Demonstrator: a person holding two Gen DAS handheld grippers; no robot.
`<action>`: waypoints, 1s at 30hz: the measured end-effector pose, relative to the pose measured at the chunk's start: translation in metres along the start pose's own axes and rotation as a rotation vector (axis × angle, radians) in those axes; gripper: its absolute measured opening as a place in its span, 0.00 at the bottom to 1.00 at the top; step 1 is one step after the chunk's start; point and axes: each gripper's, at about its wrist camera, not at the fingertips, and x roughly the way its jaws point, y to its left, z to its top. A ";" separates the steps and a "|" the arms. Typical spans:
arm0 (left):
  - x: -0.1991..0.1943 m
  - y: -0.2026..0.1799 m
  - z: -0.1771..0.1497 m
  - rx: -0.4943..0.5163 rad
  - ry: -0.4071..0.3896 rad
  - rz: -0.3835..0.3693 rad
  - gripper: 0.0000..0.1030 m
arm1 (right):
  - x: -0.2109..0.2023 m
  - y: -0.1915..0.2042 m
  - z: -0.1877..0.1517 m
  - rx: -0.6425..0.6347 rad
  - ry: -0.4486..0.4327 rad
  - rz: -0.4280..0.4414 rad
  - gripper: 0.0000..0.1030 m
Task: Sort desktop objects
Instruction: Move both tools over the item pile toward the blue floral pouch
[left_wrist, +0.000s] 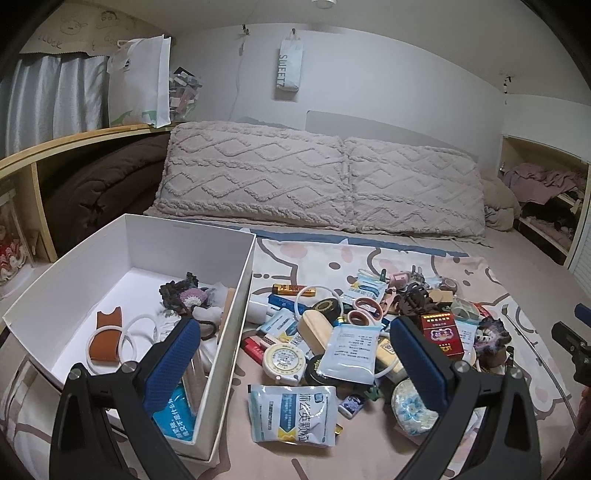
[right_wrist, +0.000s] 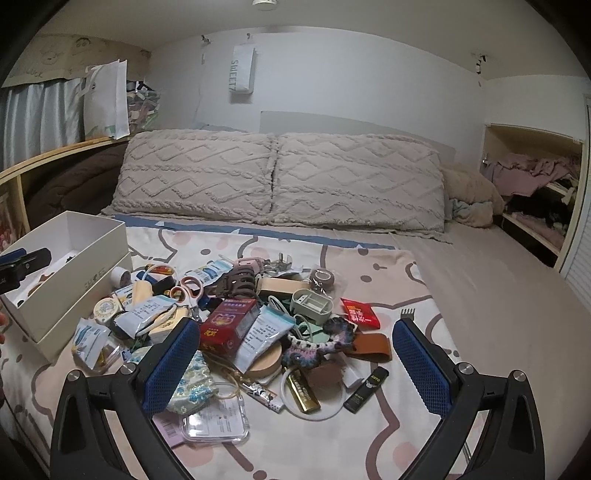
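A heap of small items lies on a patterned bedsheet: a red carton (left_wrist: 442, 334) (right_wrist: 229, 325), white sachets (left_wrist: 293, 413), pink-handled scissors (left_wrist: 364, 312) (right_wrist: 189, 287), a round tin (left_wrist: 283, 360), a gold bar (right_wrist: 303, 392) and a black stick (right_wrist: 366, 390). A white box (left_wrist: 236, 302) (right_wrist: 70, 299) at the left holds white rings (left_wrist: 127, 338), a brown leather piece and a crocheted flower. My left gripper (left_wrist: 295, 363) is open, its left finger over the box, its right finger over the heap. My right gripper (right_wrist: 296, 363) hangs open above the heap, holding nothing.
Two knitted pillows (left_wrist: 321, 184) (right_wrist: 277, 177) lie at the head of the bed. A wooden shelf (left_wrist: 74, 142) with a white bag runs along the left; an alcove with clothes (right_wrist: 532, 173) sits at the right. Bare sheet (right_wrist: 498, 288) spreads right of the heap.
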 end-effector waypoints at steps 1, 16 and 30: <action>0.000 -0.001 0.000 0.001 0.001 -0.004 1.00 | 0.001 0.000 -0.001 0.002 0.003 0.000 1.00; 0.010 -0.029 -0.013 0.038 0.040 -0.071 1.00 | 0.019 0.008 -0.025 -0.020 0.081 0.039 1.00; 0.025 -0.062 -0.032 0.081 0.117 -0.178 1.00 | 0.062 0.023 -0.068 -0.006 0.276 0.177 1.00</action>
